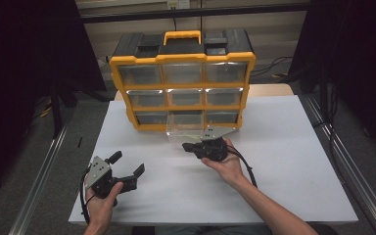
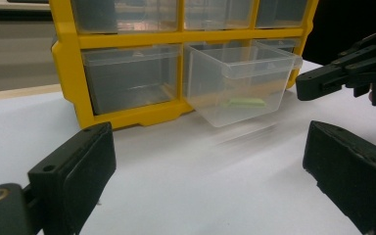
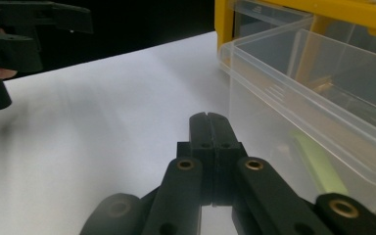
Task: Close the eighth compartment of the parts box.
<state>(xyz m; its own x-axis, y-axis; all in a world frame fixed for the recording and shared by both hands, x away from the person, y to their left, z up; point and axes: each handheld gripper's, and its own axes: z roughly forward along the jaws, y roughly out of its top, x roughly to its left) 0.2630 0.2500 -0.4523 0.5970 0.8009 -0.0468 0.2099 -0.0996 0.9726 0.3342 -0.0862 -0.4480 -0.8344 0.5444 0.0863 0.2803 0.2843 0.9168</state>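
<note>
Light falls from above onto my white desk (image 1: 284,147); the surroundings are dark. My jaws appear soft-focused up close, and streaked blur crosses the desk surface.

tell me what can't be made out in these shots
- Green item in the pulled-out clear drawer: blurred through plastic in both gripper views, identity unclear.
- Other drawers' contents: high view, too small and glary.
- Left gripper: its own view cuts off the fingers at the edges.
- Organizer back: hidden by its own body.
</note>
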